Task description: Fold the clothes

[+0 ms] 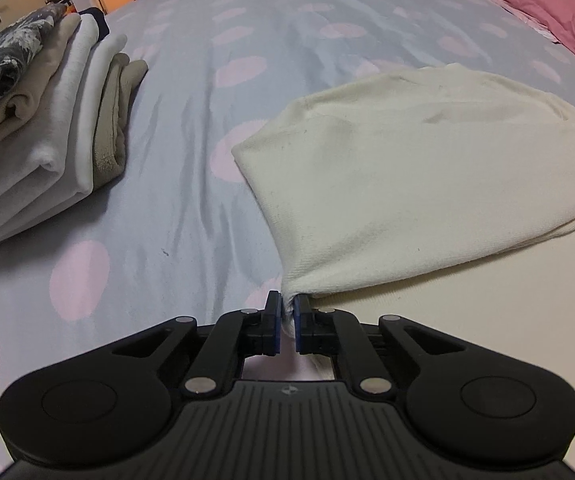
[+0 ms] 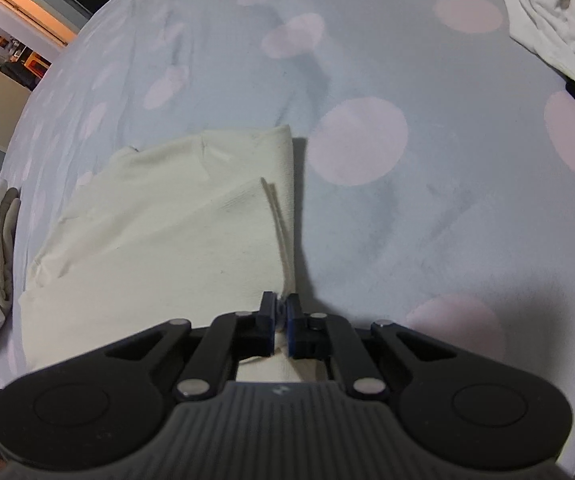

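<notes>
Pinching a cream garment at two points: left hand-held gripper is nearly closed on a bunched corner, right hand-held gripper is nearly closed on a layered edge, cloth visible between both sets of pads. The garment lies on the bed, already doubled over, with a top flap over a lower layer; in the left wrist view it spreads toward 2 o'clock from the gripper, in the right wrist view toward 11 o'clock.

Step in hand, as I judge it: mid-fold on this piece, both near corners gripped. Whether the flap is being carried over or just laid down, one moment can't say. Either way the two grips need to keep level and evenly spaced so the edge stays straight and the layers don't skew.

Pose: both grippers low, close over the bed, pointing forward along it, fingers roughly level.

A stack of folded clothes sits at 10 o'clock in the left view, well apart from the garment. Loose unfolded laundry lies at 1 o'clock in the right view. A pink pillow is far off at 1 o'clock.
</notes>
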`<state>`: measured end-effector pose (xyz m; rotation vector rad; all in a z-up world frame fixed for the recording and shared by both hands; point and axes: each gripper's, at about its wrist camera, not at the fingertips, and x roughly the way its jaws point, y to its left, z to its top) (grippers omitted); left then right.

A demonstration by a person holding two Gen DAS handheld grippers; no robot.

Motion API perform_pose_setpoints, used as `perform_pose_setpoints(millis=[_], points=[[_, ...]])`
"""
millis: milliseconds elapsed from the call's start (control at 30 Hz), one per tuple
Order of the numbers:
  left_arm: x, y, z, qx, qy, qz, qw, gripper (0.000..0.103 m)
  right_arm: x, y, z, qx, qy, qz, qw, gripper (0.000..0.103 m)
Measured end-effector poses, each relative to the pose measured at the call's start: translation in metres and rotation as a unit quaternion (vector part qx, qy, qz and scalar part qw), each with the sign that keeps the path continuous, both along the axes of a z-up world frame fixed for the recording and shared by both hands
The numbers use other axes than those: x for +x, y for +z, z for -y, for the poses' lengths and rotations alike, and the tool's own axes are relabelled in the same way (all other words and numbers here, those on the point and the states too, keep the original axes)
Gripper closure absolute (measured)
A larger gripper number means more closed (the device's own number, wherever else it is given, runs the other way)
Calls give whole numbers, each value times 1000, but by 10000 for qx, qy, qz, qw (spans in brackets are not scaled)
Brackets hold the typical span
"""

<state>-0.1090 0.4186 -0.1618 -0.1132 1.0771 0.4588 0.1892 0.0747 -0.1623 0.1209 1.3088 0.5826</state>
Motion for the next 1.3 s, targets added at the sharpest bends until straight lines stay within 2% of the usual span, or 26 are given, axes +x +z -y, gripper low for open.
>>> perform_pose_setpoints(millis=[100,167,200,267,333,400,533,667,767,833,1000,1067,1100,1133,1200,1233,1300], points=[[-4,5,0,-64,20,-32,10000,92,-1,3,-1,-146,201,193,9995,92],[-10,10,0,-125,83,-37,9999,92,-2,6,3,-224,237,284,9991,80],[-14,14,1,-154,88,-12,9998,90,-4,9,4,-251,266,349,9987,79],[-25,22,3,-239,95,95,9996,83,-10,14,7,-230,501,444,9975,77],[-35,29,7,-357,131,227,9990,67,-19,18,11,-253,712,532,9957,69],[-43,33,12,-455,192,259,9984,62,-31,21,11,-331,948,612,9931,64],[-64,31,26,-753,183,127,9969,62,-59,21,19,-483,1381,672,9870,63],[-82,23,39,-893,216,-84,9957,62,-93,9,39,-516,1554,401,9857,62],[-94,17,48,-962,270,-240,9947,62,-117,1,50,-663,1651,434,9831,62],[-102,13,54,-1008,306,-344,9938,68,-130,-1,56,-746,1666,474,9821,62],[-115,7,68,-1160,244,-489,9917,71,-153,-7,68,-857,1690,489,9807,62],[-115,7,74,-1093,127,-530,9925,77,-160,-8,70,-883,1738,453,9798,62],[-115,7,77,-1068,77,-532,9928,84,-164,-8,71,-901,1776,458,9789,62],[-116,9,78,-1078,47,-506,9929,99,-167,-9,71,-940,1833,479,9774,67],[-117,12,82,-1084,-12,-453,9931,100,-173,-9,72,-1014,1943,523,9743,91],[-118,14,83,-1055,-36,-424,9935,100,-175,-7,72,-1015,1971,576,9734,96],[-120,19,82,-1057,-11,-304,9939,100,-179,-2,75,-947,1944,688,9739,97]])
